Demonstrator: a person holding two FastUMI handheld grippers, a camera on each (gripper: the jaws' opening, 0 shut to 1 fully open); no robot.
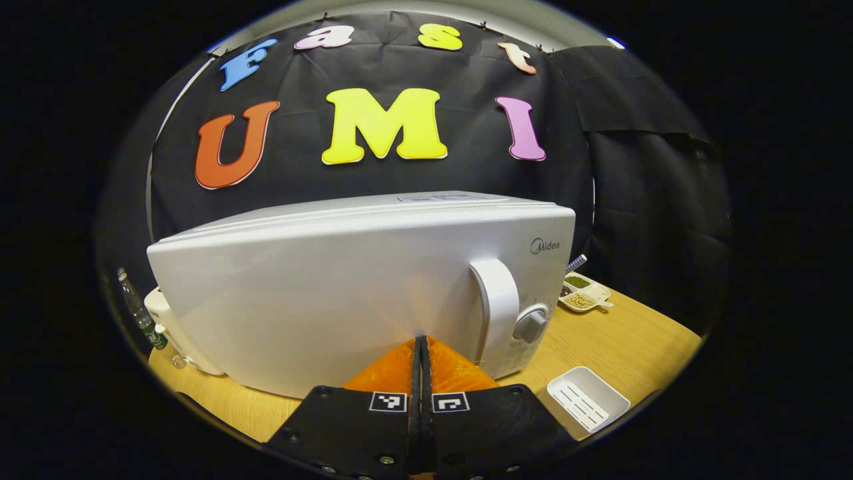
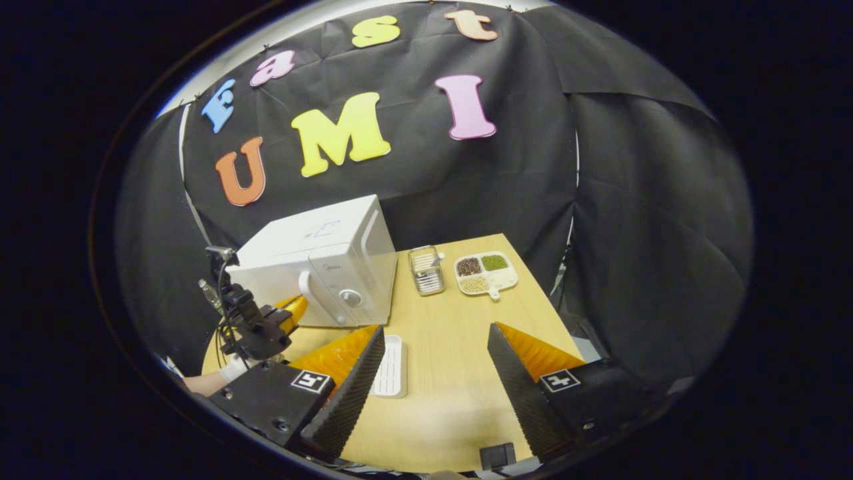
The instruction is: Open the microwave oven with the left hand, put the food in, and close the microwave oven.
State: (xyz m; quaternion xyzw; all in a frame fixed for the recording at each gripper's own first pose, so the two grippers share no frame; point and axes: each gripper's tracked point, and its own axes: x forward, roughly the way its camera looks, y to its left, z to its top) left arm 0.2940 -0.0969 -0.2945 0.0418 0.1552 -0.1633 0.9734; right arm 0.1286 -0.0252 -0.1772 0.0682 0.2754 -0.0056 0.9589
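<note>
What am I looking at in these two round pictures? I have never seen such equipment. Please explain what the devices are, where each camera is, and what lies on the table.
A person holds a two-finger gripper in each hand, and a fisheye camera rides on each one.

The left gripper view looks along the left gripper, whose fingers are closed with nothing between them, right in front of the white microwave with its door shut, near the handle.

The right gripper view looks along the right gripper, open and empty. Farther off it shows the left gripper at the microwave.

On the wooden table lie a white ridged tray, a divided dish of beans and a small clear container.
</note>
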